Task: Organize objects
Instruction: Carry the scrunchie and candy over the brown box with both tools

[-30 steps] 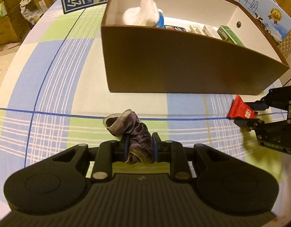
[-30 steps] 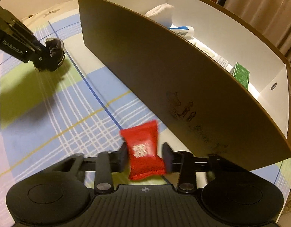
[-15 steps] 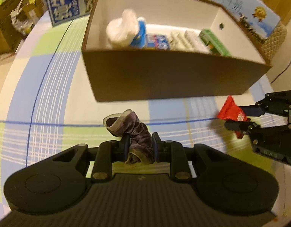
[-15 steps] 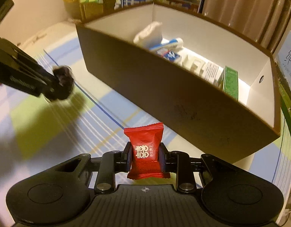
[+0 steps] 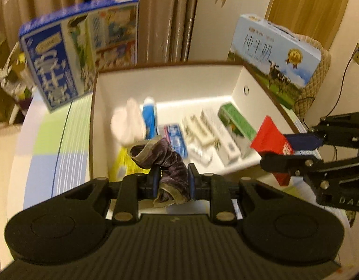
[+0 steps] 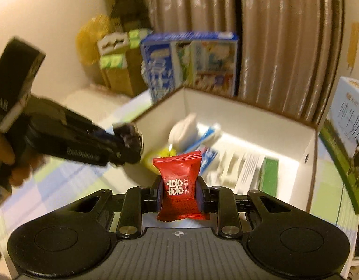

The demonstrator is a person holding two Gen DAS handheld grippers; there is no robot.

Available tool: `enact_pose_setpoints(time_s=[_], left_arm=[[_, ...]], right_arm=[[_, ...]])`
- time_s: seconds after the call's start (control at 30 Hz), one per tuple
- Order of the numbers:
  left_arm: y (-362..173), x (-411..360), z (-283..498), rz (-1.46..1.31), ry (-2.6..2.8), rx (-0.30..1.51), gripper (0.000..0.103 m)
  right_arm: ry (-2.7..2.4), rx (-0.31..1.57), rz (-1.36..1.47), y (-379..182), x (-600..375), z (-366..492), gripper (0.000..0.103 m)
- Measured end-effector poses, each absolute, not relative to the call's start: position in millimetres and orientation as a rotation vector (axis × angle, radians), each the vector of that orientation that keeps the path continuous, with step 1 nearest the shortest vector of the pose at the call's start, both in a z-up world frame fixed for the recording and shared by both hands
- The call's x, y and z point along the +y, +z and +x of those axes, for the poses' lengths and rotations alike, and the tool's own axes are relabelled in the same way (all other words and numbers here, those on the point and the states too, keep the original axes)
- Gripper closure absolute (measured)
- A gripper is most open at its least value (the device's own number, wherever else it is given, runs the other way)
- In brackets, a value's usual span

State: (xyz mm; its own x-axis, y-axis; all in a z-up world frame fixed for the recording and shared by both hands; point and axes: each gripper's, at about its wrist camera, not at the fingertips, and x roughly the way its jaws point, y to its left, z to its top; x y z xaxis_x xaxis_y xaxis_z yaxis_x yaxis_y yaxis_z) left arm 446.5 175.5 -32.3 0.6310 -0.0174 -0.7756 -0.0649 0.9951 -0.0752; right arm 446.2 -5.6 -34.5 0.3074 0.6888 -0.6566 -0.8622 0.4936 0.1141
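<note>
My left gripper (image 5: 172, 180) is shut on a dark purple sock (image 5: 166, 161) and holds it in the air above the near wall of the brown box (image 5: 170, 86). My right gripper (image 6: 180, 190) is shut on a red candy packet (image 6: 179, 182), raised at the box's near right side; the packet also shows in the left wrist view (image 5: 271, 140). The left gripper with the sock (image 6: 129, 137) shows at the left of the right wrist view. The box holds a white sock (image 5: 129, 123), a blue tube (image 5: 149, 116), small white cartons and a green carton (image 5: 237, 122).
A blue milk carton case (image 5: 79, 49) stands behind the box on the left and a light blue one (image 5: 275, 58) on the right. The checked tablecloth (image 5: 60, 144) lies under the box. Curtains hang behind. Cardboard boxes (image 6: 116, 65) are stacked beyond the table.
Both grippers have risen from table height and moved forward; they now look down into the box from above, each still holding its object.
</note>
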Motion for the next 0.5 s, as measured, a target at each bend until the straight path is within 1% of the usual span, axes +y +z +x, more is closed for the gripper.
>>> enact_pose_setpoints(time_s=[0.27, 0.5], left_arm=[[-51.0, 169.9, 536.0, -0.069, -0.014, 0.924, 0.082], [-74.7, 172.2, 584.9, -0.041, -0.018, 0.957, 0.082]], right_arm=[[0.902, 0.775, -0.221, -45.6, 28.0, 521.4, 0.078], [0.845, 0.826, -0.199, -67.5, 30.6, 563.2, 0.079]])
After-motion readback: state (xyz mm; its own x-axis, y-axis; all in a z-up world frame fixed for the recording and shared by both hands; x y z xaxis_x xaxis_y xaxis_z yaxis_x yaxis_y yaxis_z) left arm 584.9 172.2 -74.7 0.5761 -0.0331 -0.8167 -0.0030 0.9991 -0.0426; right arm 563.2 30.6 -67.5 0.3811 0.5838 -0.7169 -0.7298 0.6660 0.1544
